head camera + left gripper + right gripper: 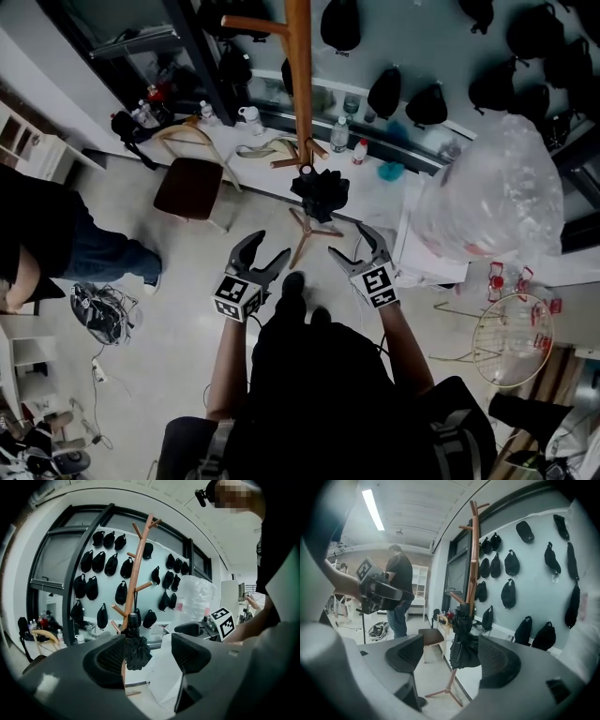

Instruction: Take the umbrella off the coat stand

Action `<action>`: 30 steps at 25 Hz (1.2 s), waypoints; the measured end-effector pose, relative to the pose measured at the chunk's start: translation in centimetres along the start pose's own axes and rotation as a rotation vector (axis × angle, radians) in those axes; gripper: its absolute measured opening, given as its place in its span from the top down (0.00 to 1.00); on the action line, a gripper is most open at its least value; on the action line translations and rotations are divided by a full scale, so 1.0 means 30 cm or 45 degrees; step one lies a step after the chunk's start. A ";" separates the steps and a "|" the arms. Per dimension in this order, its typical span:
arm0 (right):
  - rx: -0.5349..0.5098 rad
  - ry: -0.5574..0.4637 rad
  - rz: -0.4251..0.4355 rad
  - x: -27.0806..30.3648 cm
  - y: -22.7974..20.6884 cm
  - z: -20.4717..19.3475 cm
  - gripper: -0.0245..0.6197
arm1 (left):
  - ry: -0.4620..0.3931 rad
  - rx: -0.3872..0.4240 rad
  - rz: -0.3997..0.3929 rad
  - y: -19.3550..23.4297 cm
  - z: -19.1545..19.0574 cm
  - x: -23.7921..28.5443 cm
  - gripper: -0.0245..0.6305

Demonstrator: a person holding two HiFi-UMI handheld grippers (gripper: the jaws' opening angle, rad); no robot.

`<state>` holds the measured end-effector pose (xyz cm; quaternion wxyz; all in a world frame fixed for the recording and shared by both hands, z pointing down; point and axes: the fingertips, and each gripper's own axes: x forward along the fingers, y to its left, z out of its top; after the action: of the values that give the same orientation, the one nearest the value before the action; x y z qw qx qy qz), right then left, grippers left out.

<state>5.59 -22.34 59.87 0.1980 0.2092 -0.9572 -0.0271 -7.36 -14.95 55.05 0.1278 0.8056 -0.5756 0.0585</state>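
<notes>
Umbrella (pixel 320 193) beyond both open grippers

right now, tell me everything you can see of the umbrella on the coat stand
The umbrella is black and folded, its fabric bunched in loose pleats. It hangs upright, stubby dark handle at the top, seemingly from a low peg of the wooden coat stand, lying against the pole above the splayed feet. Nothing else touches it: the left gripper and right gripper are both open and short of it.
</notes>
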 end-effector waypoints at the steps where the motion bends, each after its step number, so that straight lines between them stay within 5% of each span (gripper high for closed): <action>1: -0.005 0.004 -0.009 0.011 -0.008 0.003 0.40 | 0.000 0.001 -0.009 0.014 0.002 0.010 0.50; 30: 0.017 0.115 -0.120 0.381 -0.093 0.018 0.39 | 0.039 0.035 -0.191 0.368 0.056 0.209 0.51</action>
<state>-3.07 -29.59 63.20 0.2381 0.2565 -0.9365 -0.0206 -15.77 -24.48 56.49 0.1295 0.8471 -0.5109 0.0688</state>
